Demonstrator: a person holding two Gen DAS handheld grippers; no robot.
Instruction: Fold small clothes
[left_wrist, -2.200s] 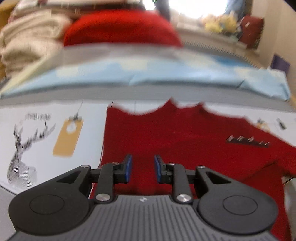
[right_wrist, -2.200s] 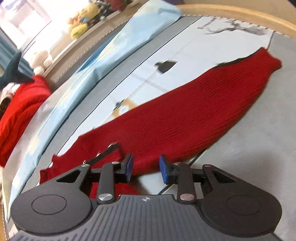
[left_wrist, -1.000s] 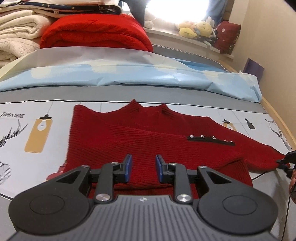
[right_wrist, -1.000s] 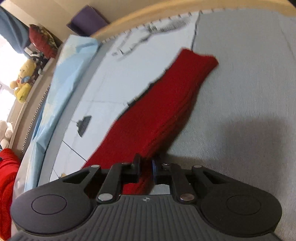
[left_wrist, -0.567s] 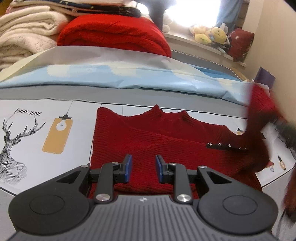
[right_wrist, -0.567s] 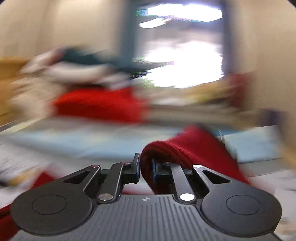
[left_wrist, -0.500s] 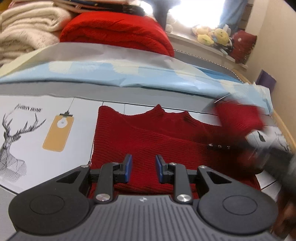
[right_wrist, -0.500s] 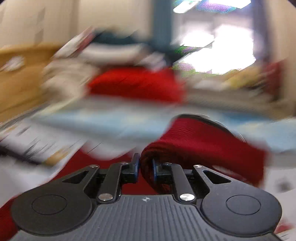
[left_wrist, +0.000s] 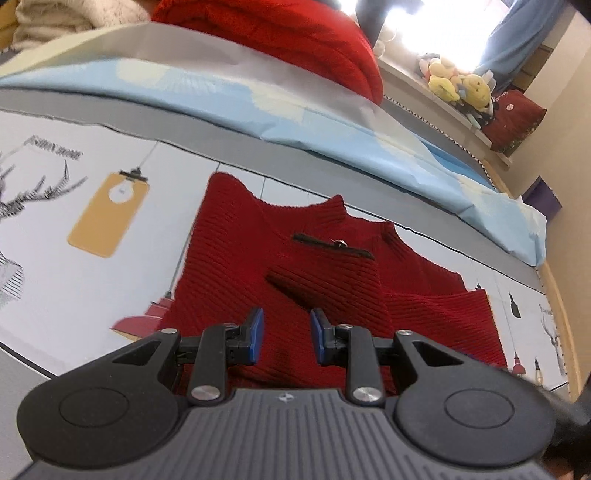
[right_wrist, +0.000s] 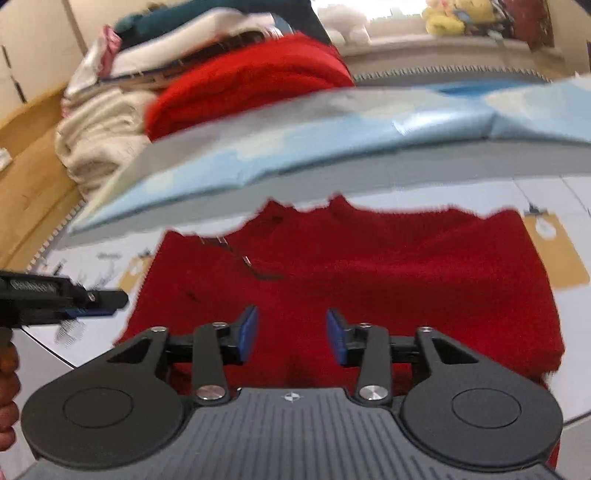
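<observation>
A small red knitted sweater (left_wrist: 236, 258) lies flat on a printed mat (left_wrist: 55, 221). Both sleeves are folded in across its body, one with a dark buttoned cuff strip (left_wrist: 332, 247). My left gripper (left_wrist: 286, 338) is open and empty, just above the sweater's near hem. My right gripper (right_wrist: 291, 334) is open and empty, over the near part of the sweater (right_wrist: 369, 266). The left gripper also shows at the left edge of the right wrist view (right_wrist: 92, 306).
A light blue cloth (left_wrist: 221, 96) lies along the far side of the mat. Behind it lie a folded red blanket (left_wrist: 295, 33) and cream blankets (right_wrist: 96, 133). Plush toys (left_wrist: 458, 85) sit on a ledge by the window. The mat's grey edge (left_wrist: 22, 373) is near left.
My right gripper carried the right sleeve across the sweater's body, then opened and let it go. The sleeve now lies folded on the body. My left gripper stayed open over the hem.
</observation>
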